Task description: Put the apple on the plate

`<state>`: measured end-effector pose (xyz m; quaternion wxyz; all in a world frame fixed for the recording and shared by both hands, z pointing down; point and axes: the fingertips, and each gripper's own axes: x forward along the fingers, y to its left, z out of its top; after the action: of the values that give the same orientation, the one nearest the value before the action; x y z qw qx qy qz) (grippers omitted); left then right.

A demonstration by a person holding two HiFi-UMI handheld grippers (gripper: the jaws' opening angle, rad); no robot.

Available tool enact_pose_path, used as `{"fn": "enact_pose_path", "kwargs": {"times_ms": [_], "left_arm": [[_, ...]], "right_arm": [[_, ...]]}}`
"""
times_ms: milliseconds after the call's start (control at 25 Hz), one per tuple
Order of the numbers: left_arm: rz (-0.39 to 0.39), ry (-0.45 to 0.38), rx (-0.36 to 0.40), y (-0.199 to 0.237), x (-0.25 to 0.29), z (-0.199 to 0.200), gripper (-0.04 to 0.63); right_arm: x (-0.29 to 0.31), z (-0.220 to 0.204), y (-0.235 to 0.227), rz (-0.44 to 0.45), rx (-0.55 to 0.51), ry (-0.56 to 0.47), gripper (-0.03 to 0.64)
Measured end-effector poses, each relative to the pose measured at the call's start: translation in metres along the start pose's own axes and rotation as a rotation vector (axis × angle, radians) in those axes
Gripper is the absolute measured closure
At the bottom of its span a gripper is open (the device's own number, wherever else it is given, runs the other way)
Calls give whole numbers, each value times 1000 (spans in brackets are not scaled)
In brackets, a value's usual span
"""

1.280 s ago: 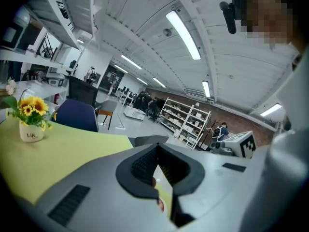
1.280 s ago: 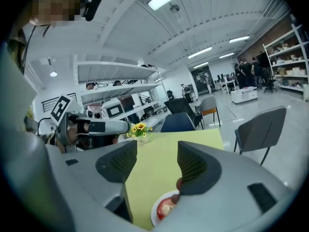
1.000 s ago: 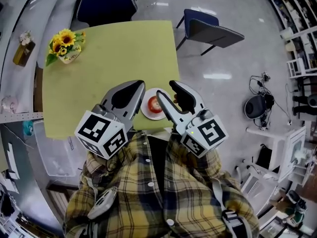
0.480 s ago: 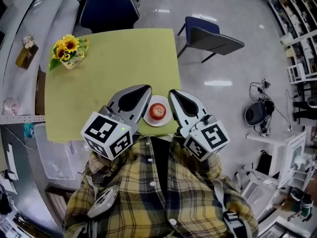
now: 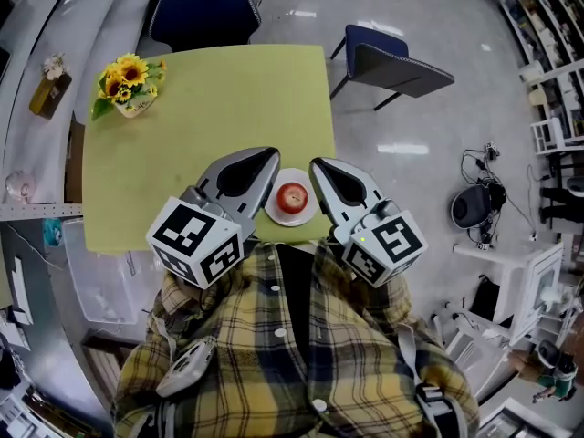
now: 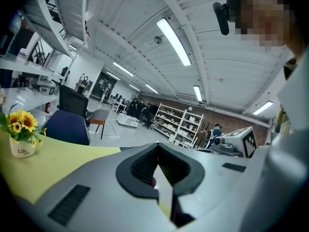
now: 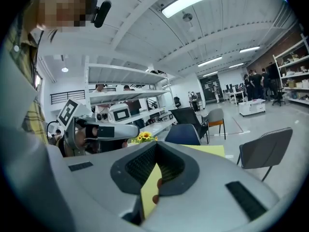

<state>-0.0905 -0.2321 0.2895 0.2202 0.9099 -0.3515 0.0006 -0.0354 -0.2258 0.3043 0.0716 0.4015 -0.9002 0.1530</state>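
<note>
Apple (image 5: 293,195) lying on the small white plate (image 5: 306,216), which sits at the near edge of the yellow-green table (image 5: 210,108); the task looks complete. Your left gripper (image 5: 270,159) and right gripper (image 5: 318,165) flank the plate, each with jaws pressed together on nothing. To withdraw, draw both straight toward yourself, clear of the rim: so close to the edge, a nudge could tip the plate off.

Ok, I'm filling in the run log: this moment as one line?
apple: on plate | left gripper: shut, empty | right gripper: shut, empty
</note>
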Motion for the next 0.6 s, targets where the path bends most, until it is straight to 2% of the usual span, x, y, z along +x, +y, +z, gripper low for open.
{"fn": "enact_pose_path", "kwargs": {"times_ms": [240,600], "left_arm": [[-11,9,2,-2,-2,-2,589],[-3,33,-12,-2,-6,-12,589]], "right_arm": [[1,-3,0,-11,2,8,620],[-2,-28,-8,-42,76,36,620]]}}
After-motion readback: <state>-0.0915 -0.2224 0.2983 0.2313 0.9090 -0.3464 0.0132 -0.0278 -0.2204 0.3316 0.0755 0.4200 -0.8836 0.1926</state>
